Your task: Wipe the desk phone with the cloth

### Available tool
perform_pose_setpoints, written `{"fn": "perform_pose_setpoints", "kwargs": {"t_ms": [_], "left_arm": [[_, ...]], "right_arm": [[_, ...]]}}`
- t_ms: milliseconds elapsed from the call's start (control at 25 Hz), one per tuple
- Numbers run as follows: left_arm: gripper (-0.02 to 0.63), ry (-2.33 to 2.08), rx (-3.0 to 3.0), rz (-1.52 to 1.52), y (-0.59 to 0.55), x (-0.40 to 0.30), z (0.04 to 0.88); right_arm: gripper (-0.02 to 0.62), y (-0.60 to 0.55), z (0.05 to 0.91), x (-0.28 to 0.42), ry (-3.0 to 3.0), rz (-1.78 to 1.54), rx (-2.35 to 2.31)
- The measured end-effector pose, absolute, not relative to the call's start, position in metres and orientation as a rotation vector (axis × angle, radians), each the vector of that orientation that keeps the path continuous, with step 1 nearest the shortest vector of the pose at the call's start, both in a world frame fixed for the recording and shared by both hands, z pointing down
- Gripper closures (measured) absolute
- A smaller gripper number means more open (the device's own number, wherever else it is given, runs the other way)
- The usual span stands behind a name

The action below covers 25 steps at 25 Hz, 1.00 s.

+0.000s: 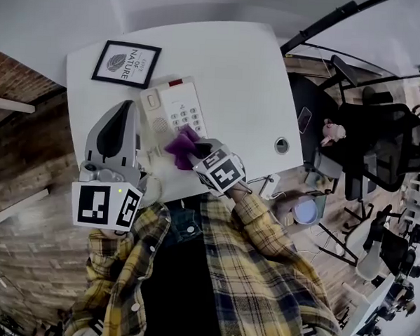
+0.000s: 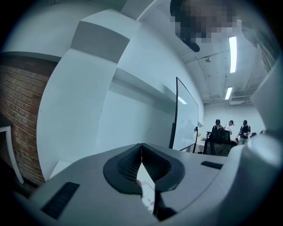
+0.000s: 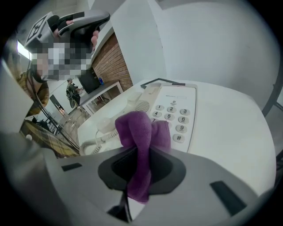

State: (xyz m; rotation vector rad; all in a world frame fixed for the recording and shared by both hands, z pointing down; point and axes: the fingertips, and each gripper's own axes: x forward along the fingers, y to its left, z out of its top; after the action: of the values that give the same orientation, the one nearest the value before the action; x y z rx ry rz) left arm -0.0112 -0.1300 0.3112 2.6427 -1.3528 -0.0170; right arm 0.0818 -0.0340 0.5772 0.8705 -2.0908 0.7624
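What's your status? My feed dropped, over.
Right gripper shut on purple cloth, at keypad of desk phone. Left gripper shut, empty, beside phone. Nothing in the way.

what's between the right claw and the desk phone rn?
Only the purple cloth, clamped in the right claw and bunched over the desk phone's near edge. It shows clearest in the right gripper view.

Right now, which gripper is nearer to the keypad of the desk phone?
Right. The right gripper, jaws shut on the purple cloth, hangs at the near edge of the keypad. The left gripper is off to the left of the handset, jaws shut.
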Motion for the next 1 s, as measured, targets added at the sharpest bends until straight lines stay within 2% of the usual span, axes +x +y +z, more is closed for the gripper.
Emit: {"fn": "perform_pose_setpoints", "kwargs": {"t_ms": [360,720,1000], "left_arm": [[0.591,-1.394,2.609,-0.033,-0.134,-0.024,0.31],[0.591,-1.462,2.57,-0.037,-0.13,-0.043,0.312],[0.591,-1.565,2.514,-0.042,-0.13,-0.071,0.312]], "right_arm": [[0.532,-0.049,0.54,0.089,-2.173,0.752,0.897],[0.532,-0.114,0.479,0.099,-2.296,0.616,1.021],[0.532,-0.172,0.471,0.095,-2.303,0.536,1.04]]}}
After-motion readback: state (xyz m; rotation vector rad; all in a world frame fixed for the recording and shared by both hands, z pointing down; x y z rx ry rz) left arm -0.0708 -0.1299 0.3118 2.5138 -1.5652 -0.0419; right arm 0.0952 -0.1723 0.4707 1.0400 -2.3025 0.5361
